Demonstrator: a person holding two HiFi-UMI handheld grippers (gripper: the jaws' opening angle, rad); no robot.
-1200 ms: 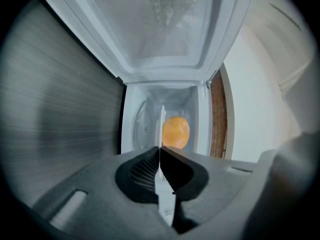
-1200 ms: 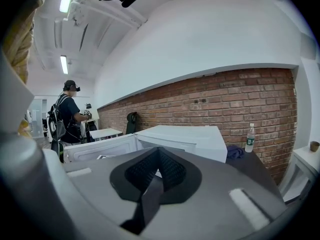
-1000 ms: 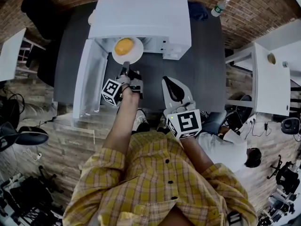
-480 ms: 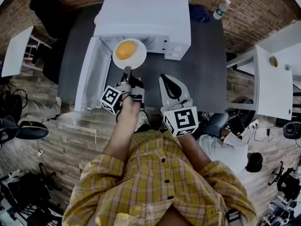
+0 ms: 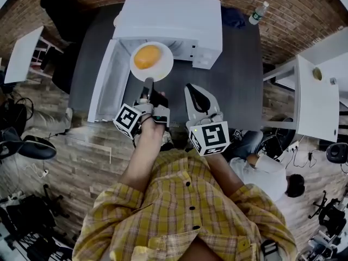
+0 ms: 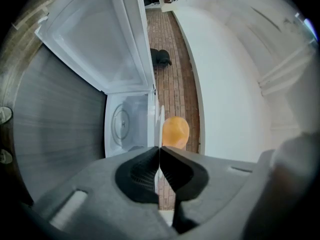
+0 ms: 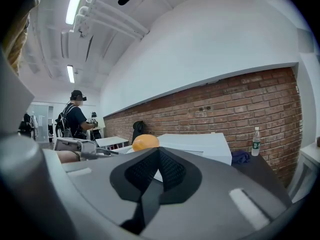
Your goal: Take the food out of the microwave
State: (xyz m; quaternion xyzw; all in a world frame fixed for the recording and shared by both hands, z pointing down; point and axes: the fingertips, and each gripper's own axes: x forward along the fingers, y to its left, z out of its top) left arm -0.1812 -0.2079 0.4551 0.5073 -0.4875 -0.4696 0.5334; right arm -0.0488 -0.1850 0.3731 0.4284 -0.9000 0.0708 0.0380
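Note:
A white microwave (image 5: 166,20) stands on a dark grey table (image 5: 239,75), its door (image 5: 106,83) swung open to the left. Just in front of its opening hangs a white plate (image 5: 160,69) that carries a round orange food (image 5: 147,57). My left gripper (image 5: 147,82) is shut on the plate's near rim. In the left gripper view the plate (image 6: 160,126) shows edge-on between the shut jaws (image 6: 159,149), with the food (image 6: 175,131) behind and the bare cavity (image 6: 122,126) to the left. My right gripper (image 5: 198,99) hovers shut, holding nothing, to the right of the plate.
A water bottle (image 5: 258,10) and a blue cloth (image 5: 232,16) sit at the table's back right. A white side table (image 5: 310,91) stands to the right. A person (image 7: 75,116) stands far off in the right gripper view. Wooden floor surrounds the table.
My left gripper has risen and drawn the plate with the food out from under the microwave's front edge. The right gripper has stayed where it was.

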